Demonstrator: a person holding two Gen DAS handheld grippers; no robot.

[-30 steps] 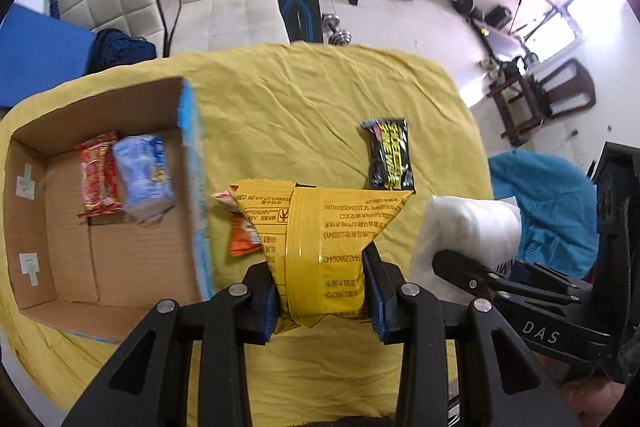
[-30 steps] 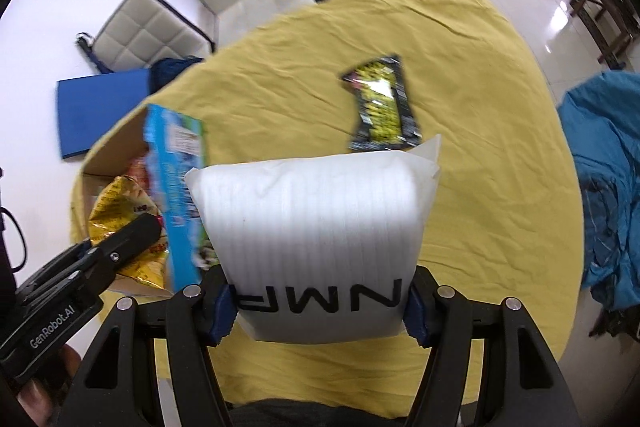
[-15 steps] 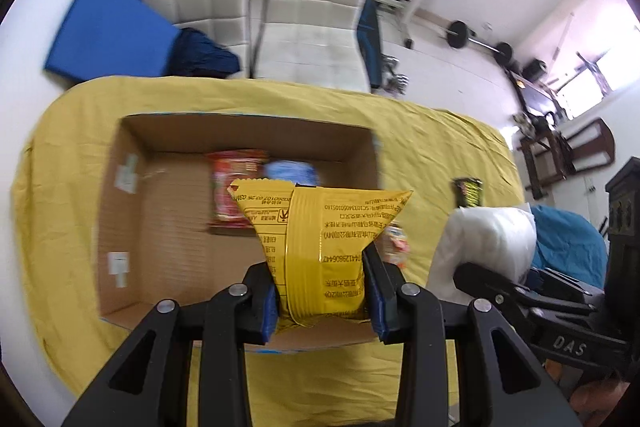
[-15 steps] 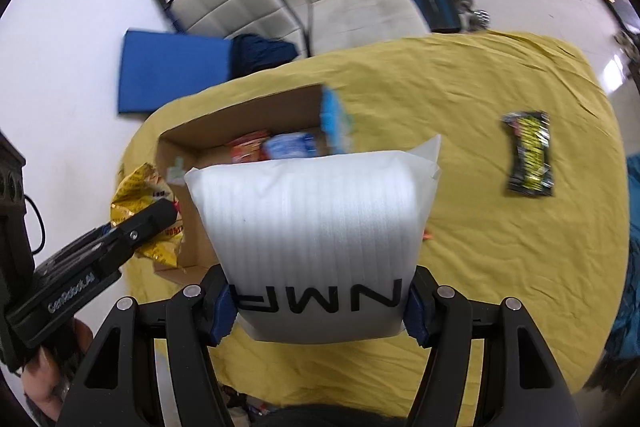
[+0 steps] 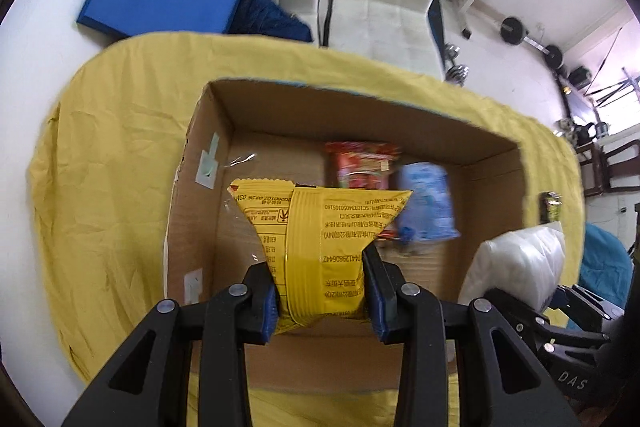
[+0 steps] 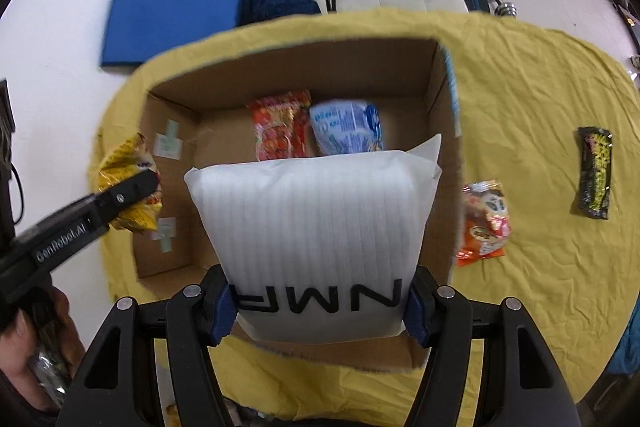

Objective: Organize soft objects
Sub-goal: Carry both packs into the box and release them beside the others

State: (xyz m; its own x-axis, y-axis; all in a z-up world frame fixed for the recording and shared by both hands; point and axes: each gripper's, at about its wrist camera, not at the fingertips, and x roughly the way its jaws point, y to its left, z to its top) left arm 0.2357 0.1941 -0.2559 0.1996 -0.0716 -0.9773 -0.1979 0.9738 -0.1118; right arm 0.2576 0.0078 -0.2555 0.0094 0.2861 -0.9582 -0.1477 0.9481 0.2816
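Snacks and a pillow are going into the box [image 5: 224, 131], which sits on the yellow cloth [image 6: 540, 75] toward its left edge. Both carried items hang over the open box. The left gripper [image 5: 322, 301] is clamped on a yellow packet [image 5: 320, 239] above the box's left half; the right gripper [image 6: 316, 303] squeezes a white pillow [image 6: 316, 219] between its pads above the right half, near the right wall. A red packet [image 6: 282, 125] and a blue packet [image 6: 346, 127] already lie on the box floor by the far wall. Outside it, an orange packet [image 6: 484, 223] lies just beside the right wall and a black packet [image 6: 596, 171] lies well apart toward the cloth's right edge. Judging by this, the step in hand is delivery: both items are above their drop spot but not yet set down. The next move calls for lowering each below the rim into the bare near floor, clear of the two packets, then opening the jaws. The bulky pillow may catch on the right wall, so it wants nudging inward first.
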